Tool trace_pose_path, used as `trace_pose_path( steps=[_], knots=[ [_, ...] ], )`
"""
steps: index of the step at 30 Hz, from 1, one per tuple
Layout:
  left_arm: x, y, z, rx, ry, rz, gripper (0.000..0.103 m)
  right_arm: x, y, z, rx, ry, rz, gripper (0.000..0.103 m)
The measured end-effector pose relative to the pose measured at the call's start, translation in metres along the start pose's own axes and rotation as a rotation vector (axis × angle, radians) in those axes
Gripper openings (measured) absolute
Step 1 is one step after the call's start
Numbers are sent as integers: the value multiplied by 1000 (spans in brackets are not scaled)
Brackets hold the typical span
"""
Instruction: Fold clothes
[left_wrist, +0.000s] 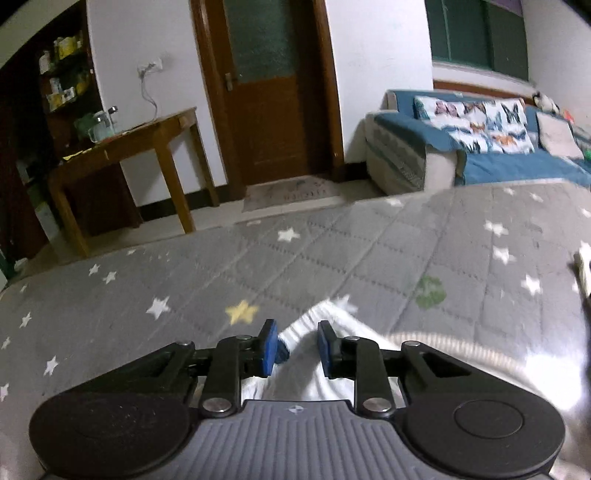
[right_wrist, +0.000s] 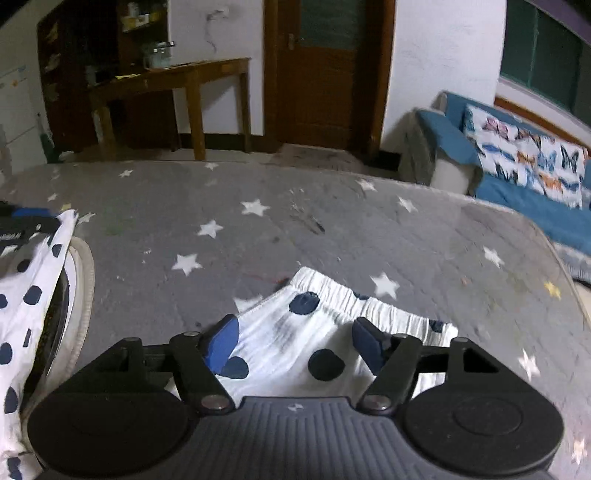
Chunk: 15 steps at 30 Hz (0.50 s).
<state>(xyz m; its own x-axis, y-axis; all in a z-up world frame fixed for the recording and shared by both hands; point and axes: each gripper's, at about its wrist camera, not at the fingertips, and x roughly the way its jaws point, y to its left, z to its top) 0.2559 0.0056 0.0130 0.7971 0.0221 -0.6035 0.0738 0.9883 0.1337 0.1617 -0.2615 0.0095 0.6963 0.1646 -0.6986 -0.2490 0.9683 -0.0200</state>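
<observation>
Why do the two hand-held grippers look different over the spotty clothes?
The left hand-held gripper has its blue pads close together with a bunched fold of the white polka-dot garment between them. The right hand-held gripper has its pads wide apart over flat cloth near the elastic waistband. Both have blue pads and black arms, above the grey star quilt.

A bed covered by a grey quilted blanket (right_wrist: 332, 229) printed with white stars. A white garment with dark blue dots (right_wrist: 295, 343) lies on the blanket, near its front edge, elastic waistband facing away.
</observation>
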Motion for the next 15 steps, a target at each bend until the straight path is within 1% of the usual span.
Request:
trace_pose_path(
  steps=[3,5,7,9,15],
  knots=[
    [-4,2,1,-38,-31,2,27,-6,0,1,10,-19,4,71],
    [-14,9,-2,-54,-28,-16,27,-20,-2,-2,15,-42,4,71],
    [-25,18,-7,-69,-20,-36,27,-35,-7,-7,23,-44,-4,71],
    [-37,26,-13,-84,-2,-51,27,-50,-10,-17,20,-34,-5,71],
    [-79,40,-50,-103,77,-92,27,-95,-9,-61,4,-7,13,70]
  ],
)
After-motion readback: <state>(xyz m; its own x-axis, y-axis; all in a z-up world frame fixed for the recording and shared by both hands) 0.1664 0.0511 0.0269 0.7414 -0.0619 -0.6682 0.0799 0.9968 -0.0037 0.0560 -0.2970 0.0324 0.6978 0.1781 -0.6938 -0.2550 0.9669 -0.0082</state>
